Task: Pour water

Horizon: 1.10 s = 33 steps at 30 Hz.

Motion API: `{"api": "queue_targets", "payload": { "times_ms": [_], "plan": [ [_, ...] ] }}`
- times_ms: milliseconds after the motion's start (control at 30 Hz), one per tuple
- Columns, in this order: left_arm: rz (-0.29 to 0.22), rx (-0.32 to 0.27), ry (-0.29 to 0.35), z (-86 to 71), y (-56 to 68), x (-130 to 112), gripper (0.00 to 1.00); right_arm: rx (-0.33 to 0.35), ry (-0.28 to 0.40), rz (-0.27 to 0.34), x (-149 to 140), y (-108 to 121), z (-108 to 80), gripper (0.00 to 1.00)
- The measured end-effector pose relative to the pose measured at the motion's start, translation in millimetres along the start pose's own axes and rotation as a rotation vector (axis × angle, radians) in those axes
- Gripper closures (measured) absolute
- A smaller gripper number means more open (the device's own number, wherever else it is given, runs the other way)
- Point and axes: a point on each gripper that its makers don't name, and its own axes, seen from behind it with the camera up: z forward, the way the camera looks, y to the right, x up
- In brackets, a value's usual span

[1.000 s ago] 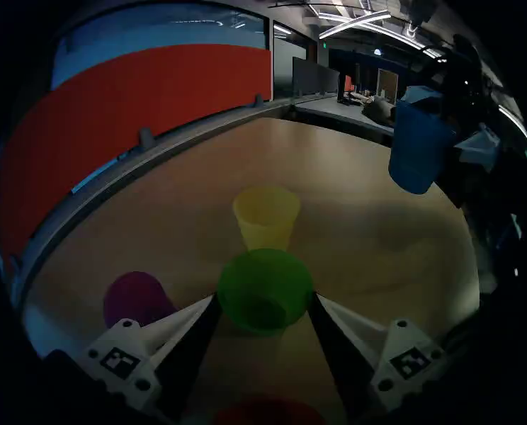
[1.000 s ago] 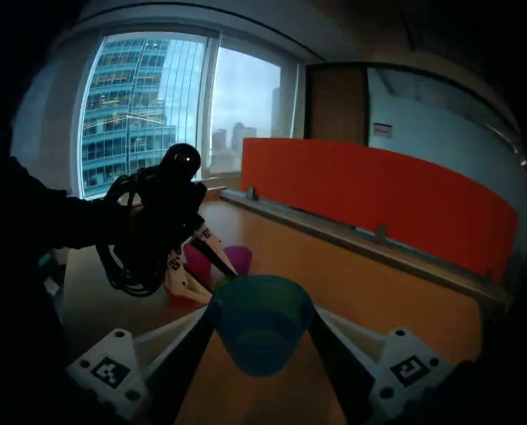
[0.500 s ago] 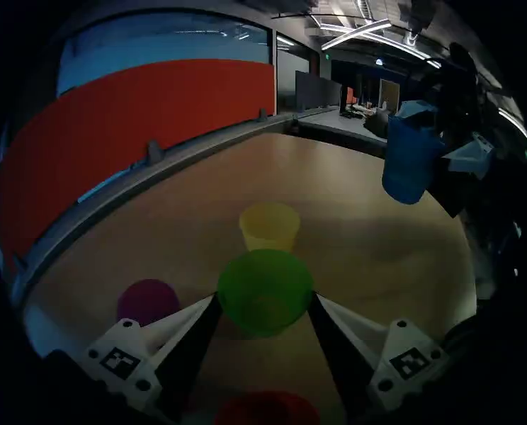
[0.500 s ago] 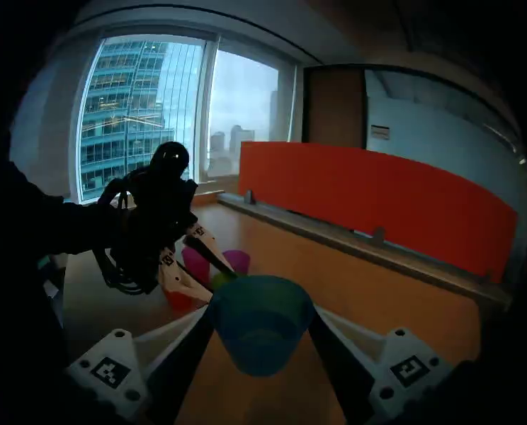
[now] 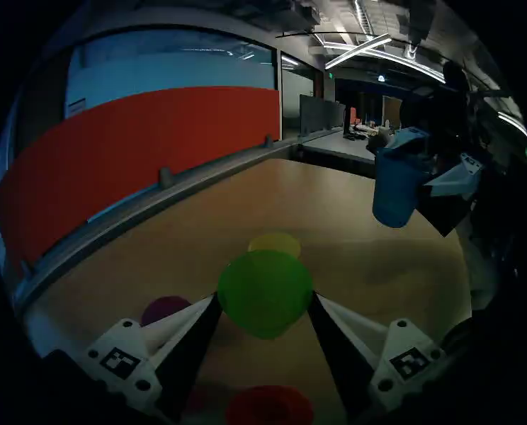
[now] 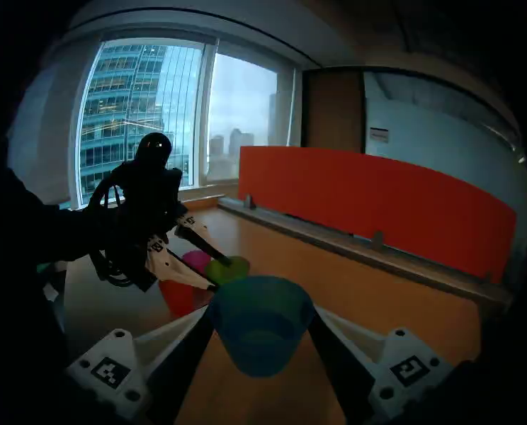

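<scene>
Blue cup [image 5: 398, 188] hangs at the right of the left gripper view, above the table [image 5: 348, 219]; my left gripper [image 5: 265, 301] is clamped on a green cup [image 5: 265, 287], with a yellow cup [image 5: 274, 243] just behind and a red cup [image 5: 269, 406] below. In the right gripper view my right gripper [image 6: 261, 315] grips the blue cup upright, water [image 6: 261, 338] inside, and the green cup sits farther off near the red one.

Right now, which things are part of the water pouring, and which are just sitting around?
In use: blue cup in the right gripper; green cup in the left gripper.
Lying about: yellow cup, purple cup, red cup, on the table.
</scene>
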Motion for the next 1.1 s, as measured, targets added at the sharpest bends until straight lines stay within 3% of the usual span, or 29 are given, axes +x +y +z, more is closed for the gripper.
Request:
{"api": "queue_targets", "payload": {
  "times_ms": [700,1100],
  "plan": [
    [-0.036,0.071,0.154,-53.5,-30.2,47.4,0.13,0.01,0.031,-0.003,18.3,-8.7,5.1,0.08],
    [-0.04,0.094,0.224,-78.0,-34.2,65.8,0.13,0.021,0.046,-0.003,27.6,-15.4,8.6,0.08]
  ]
}}
